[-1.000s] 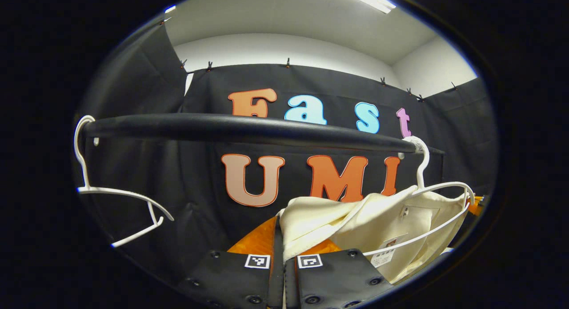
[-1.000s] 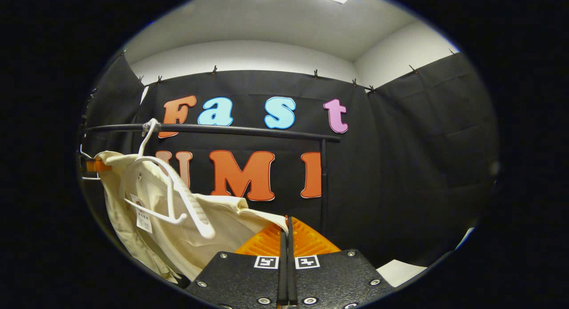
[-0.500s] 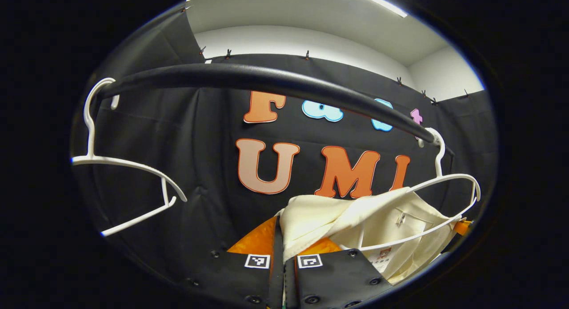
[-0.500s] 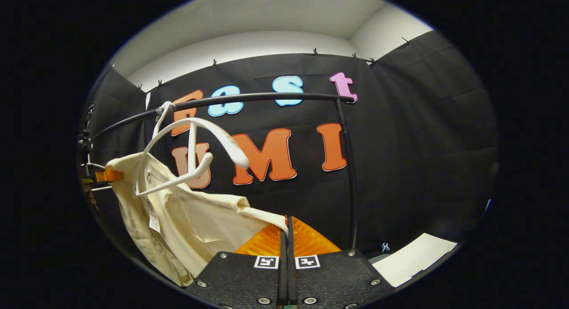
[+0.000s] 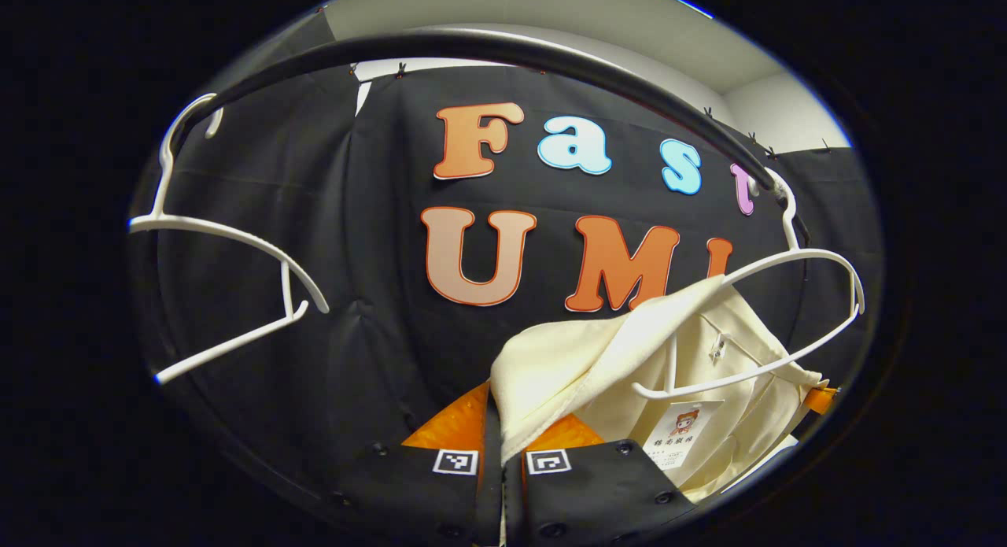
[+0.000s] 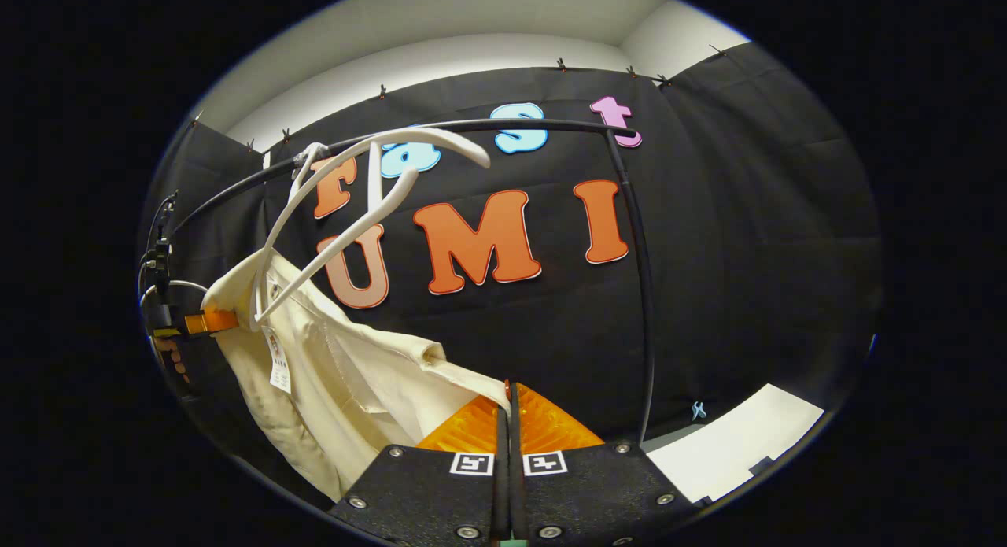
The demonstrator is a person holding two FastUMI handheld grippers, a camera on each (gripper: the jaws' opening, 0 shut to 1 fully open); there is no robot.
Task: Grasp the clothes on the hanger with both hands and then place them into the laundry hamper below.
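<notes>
Black cloth backs a round black rail (image 5: 503,55). My left gripper (image 5: 497,389) is clamped on a soft cream garment (image 5: 598,366), my right gripper (image 6: 508,389) on its other edge; the cloth sags between them below a thin, curved white plastic hanger (image 5: 787,311) hooked on the rail

both tongs sat at 6 o'clock in their own views: left tongs (image 5: 501,421) and right tongs (image 6: 507,409) each pinched closed on cloth.

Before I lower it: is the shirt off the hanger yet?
Mostly off: the shirt hangs below the white hanger, whose near arm is bare.
</notes>
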